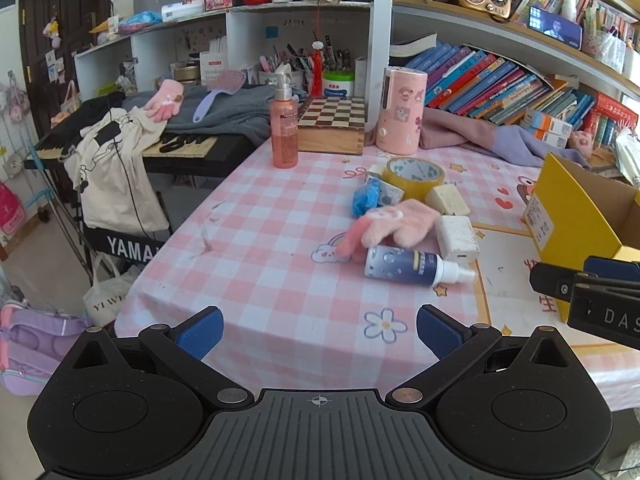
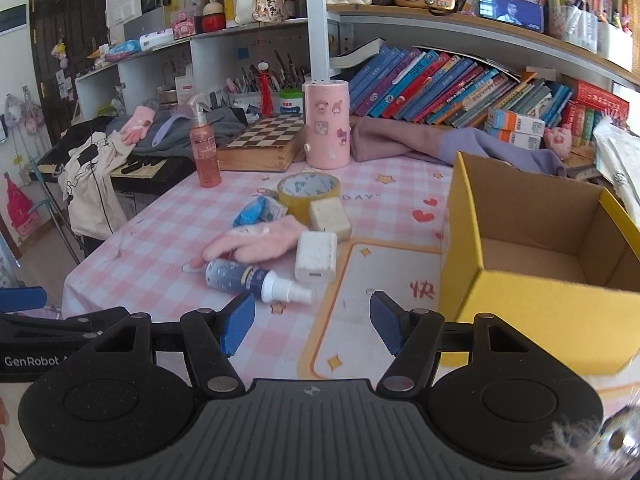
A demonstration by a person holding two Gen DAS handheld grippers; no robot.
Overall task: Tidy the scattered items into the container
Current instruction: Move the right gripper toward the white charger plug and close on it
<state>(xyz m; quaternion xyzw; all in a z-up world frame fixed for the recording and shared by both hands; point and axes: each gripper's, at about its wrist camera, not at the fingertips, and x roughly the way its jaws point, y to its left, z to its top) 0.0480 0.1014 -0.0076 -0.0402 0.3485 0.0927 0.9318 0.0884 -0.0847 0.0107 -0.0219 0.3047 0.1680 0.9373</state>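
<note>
Both tongs are seen spread wide, with nothing held between the blue pads. The left tongs point(image 1: 320, 334) are positioned above the near part of the tabletop point(image 1: 256, 240), which is covered with a pink checked cloth. The right tongs point(image 2: 312, 324) are positioned just left of the yellow cardboard box point(image 2: 532, 312), which stands open at the right of the tabletop; no items are visible in the exposed part of its interior.

The scattered items are grouped at mid-tabletop, left of the box. A blue spray bottle point(image 2: 250, 278) is laid on its side nearest the tongs, with its white nozzle pointed right. A pink glove point(image 2: 256, 242) is laid just behind it, touching it. A white charger block point(image 2: 316, 256) is placed just right of the glove, and a cream block point(image 2: 330, 216) is located just beyond it. A roll of yellow tape point(image 2: 308, 192) is laid flat at the far side of the group, with a blue packet point(image 2: 250, 212) to its left.

Farther back, a pink pump bottle point(image 2: 206, 150), a chessboard box point(image 2: 262, 144) and a pink cylinder point(image 2: 327, 124) are seen standing
</note>
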